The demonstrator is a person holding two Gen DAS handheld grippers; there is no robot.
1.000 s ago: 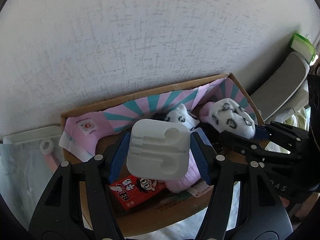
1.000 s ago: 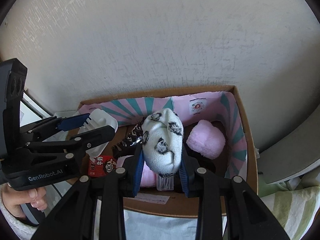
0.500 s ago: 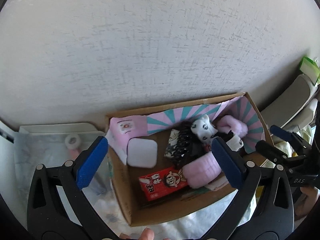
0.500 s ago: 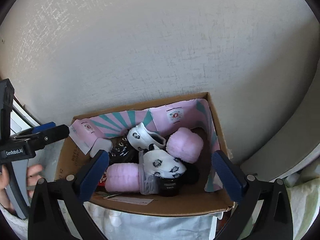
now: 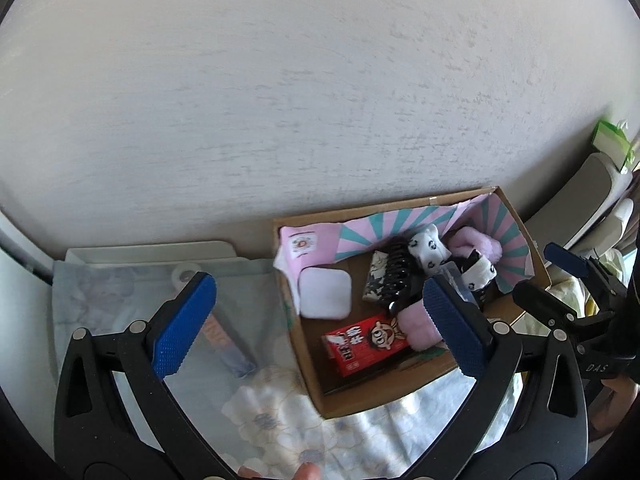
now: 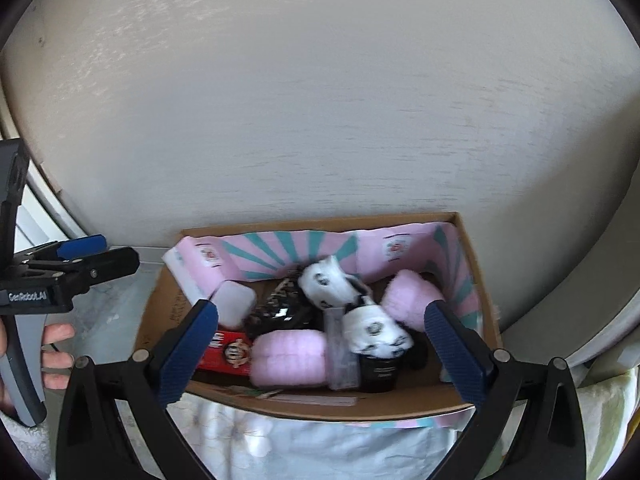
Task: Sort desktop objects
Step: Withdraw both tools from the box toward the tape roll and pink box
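A cardboard box lined with pink and teal paper stands against the wall. In it lie a white square case, a red snack packet, a black hair claw, panda-print socks and pink fluffy rolls. My left gripper hangs open above the box's left end, nothing between its blue pads. My right gripper is open over the box's front, also holding nothing. Each gripper shows in the other's view: the right gripper and the left gripper.
A floral cloth covers the table. Left of the box lie a flat tube with orange lettering, a white ring and a white tray. A grey chair back stands at the right. A hand holds the left gripper.
Both grippers opened wide. The white case left the left gripper and the panda sock left the right one; both lie in the box. Both grippers pulled back and up, the left toward the box's left end.
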